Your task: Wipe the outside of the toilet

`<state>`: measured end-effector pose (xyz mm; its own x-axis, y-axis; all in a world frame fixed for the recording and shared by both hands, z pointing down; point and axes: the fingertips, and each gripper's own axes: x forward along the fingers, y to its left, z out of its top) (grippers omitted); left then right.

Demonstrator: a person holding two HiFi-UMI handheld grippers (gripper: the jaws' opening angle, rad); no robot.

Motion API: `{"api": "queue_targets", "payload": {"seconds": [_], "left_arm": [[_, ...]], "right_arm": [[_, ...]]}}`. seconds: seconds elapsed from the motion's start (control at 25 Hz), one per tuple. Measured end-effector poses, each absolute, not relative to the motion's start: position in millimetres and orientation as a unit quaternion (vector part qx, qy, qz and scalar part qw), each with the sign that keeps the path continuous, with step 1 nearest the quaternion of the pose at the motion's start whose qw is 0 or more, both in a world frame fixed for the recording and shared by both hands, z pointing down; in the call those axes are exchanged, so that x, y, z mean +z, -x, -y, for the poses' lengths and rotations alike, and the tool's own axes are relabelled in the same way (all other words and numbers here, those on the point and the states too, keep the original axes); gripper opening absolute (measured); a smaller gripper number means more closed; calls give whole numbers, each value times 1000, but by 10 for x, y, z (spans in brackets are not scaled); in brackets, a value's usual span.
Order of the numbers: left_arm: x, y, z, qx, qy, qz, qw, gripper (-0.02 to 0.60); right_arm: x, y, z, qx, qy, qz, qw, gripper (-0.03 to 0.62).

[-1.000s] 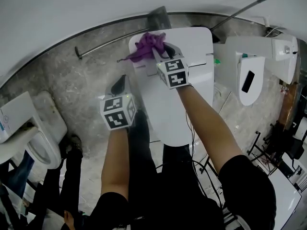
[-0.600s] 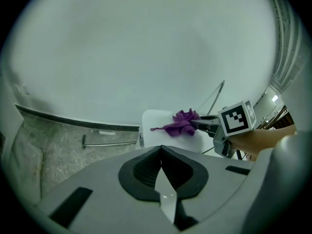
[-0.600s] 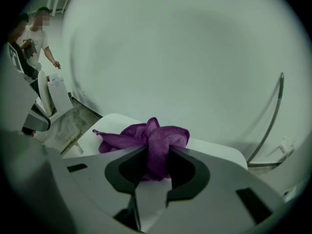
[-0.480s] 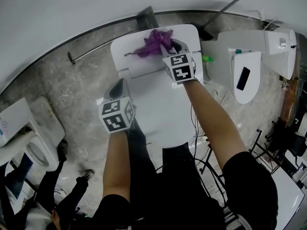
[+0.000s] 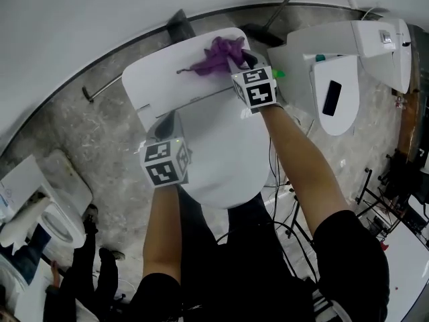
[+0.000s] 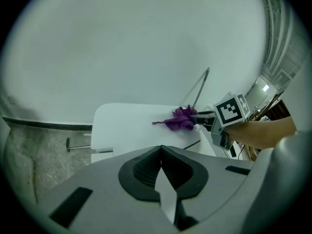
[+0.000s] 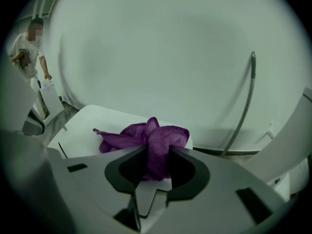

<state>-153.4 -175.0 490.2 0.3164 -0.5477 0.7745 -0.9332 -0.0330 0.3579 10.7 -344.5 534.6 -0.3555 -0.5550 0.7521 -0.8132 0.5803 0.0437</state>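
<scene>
On the white toilet [image 5: 218,156], right claw [image 5: 240,60] pinches a purple cloth [image 5: 216,56], hiding its middle; left claw [image 5: 169,118] closed, empty

A metal rod [image 5: 107,82] lies on the grey floor [image 5: 87,146].

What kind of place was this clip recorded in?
Likely a staged test room, not a home bathroom: the central toilet has a second toilet close beside it, a third toilet nearby, and loose cables on the floor.
</scene>
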Motion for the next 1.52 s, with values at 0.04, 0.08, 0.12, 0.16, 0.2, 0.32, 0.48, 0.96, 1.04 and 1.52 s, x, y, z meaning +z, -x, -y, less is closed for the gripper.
{"api": "queue_targets", "payload": {"seconds": [0.04, 0.08, 0.12, 0.16, 0.2, 0.32, 0.48, 0.96, 1.04, 1.52], "left_arm": [[4906, 1449, 1769, 224, -688, 537, 434, 9], [4909, 1356, 1791, 228, -692, 532, 432, 9], [4914, 1261, 1812, 232, -696, 527, 429, 9], [4923, 1167, 1831, 237, -700, 522, 426, 9], [4938, 1079, 1849, 243, -704, 516, 423, 9], [5007, 826, 1911, 263, -714, 502, 412, 9], [5105, 461, 1932, 276, -723, 484, 409, 9], [5312, -44, 2069, 309, -742, 458, 381, 9], [5338, -85, 2079, 320, -744, 452, 373, 9], [5551, -532, 2023, 380, -751, 414, 346, 9]], "right_arm": [[5351, -189, 3463, 176, -426, 806, 372, 109], [5355, -273, 3488, 182, -428, 807, 365, 109], [5357, -362, 3519, 189, -430, 807, 357, 109], [5359, -457, 3554, 194, -433, 808, 350, 109], [5364, -555, 3592, 197, -436, 808, 343, 109], [5380, -816, 3694, 201, -444, 811, 323, 108], [5502, -1097, 3692, 220, -436, 815, 312, 107], [6044, -1217, 3845, 261, -342, 863, 267, 107], [6143, -1180, 3816, 260, -319, 868, 278, 106], [6629, -1226, 3628, 301, -276, 876, 256, 104]]}}
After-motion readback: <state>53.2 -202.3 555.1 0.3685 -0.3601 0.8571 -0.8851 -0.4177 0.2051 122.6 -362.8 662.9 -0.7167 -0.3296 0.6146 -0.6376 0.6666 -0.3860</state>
